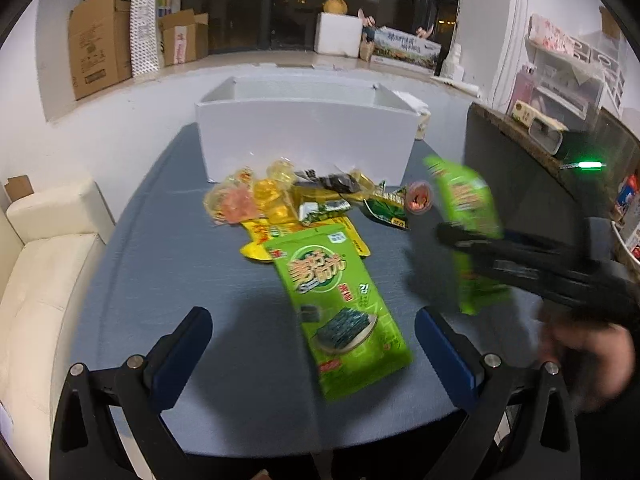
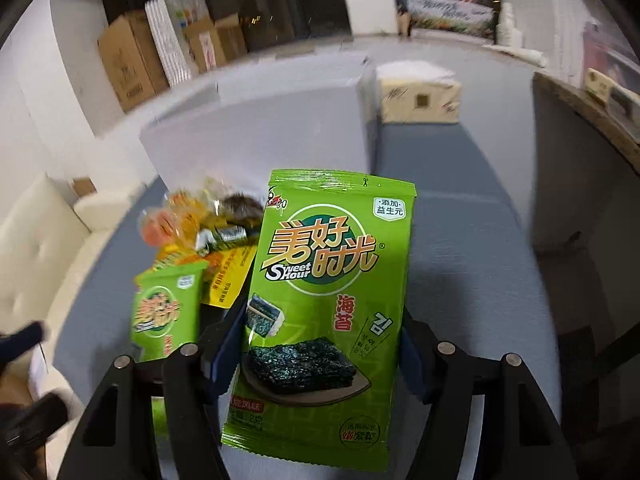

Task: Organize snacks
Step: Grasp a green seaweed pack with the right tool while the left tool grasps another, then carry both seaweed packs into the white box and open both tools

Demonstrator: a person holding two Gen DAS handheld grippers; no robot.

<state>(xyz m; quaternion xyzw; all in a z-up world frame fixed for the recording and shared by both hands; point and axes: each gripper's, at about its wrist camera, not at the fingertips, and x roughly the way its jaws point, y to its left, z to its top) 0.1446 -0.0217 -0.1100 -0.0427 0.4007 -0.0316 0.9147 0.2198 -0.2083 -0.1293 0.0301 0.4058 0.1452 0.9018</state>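
Note:
My right gripper [image 2: 320,344] is shut on a green seaweed packet [image 2: 320,312] and holds it upright above the blue table; the left wrist view shows it too [image 1: 466,200]. A second green seaweed packet [image 1: 340,312] lies flat on the table between the fingers of my open, empty left gripper [image 1: 314,340]; it also shows in the right wrist view [image 2: 164,312]. Behind it lies a pile of small snacks [image 1: 288,200], with jelly cups and yellow and green packets. A white box [image 1: 304,136] stands open behind the pile.
A cream sofa [image 1: 44,264] sits left of the blue table [image 1: 168,264]. A dark counter [image 1: 532,168] with clutter stands at the right. A tissue pack [image 2: 420,100] lies beyond the white box. Cardboard boxes [image 1: 98,44] line the far wall.

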